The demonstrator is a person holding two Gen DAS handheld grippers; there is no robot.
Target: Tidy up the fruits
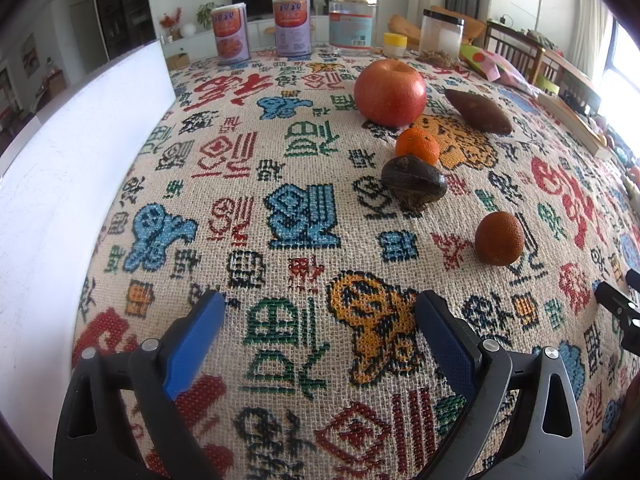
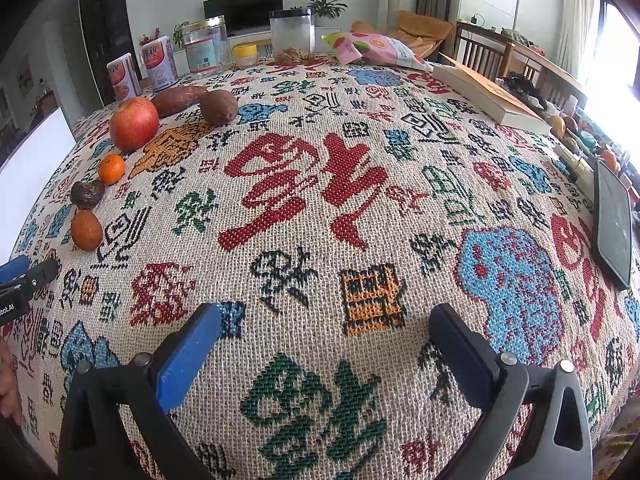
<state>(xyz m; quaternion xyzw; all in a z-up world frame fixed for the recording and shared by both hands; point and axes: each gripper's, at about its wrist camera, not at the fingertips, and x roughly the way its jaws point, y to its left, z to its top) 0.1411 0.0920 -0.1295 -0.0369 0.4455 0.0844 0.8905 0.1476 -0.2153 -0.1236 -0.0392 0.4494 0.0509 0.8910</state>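
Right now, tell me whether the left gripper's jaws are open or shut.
Open: the left gripper shows its blue pads spread wide apart, only tablecloth between them.

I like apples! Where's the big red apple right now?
The red apple sits on the patterned tablecloth, right of centre in the left wrist view, with the small orange just in front and a sweet potato beside it.

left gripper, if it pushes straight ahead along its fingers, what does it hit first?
Probably nothing soon: the left gripper is open over bare tablecloth. The dark orange fruit and dark wrinkled fruit lie right of its line. Depth is unclear.
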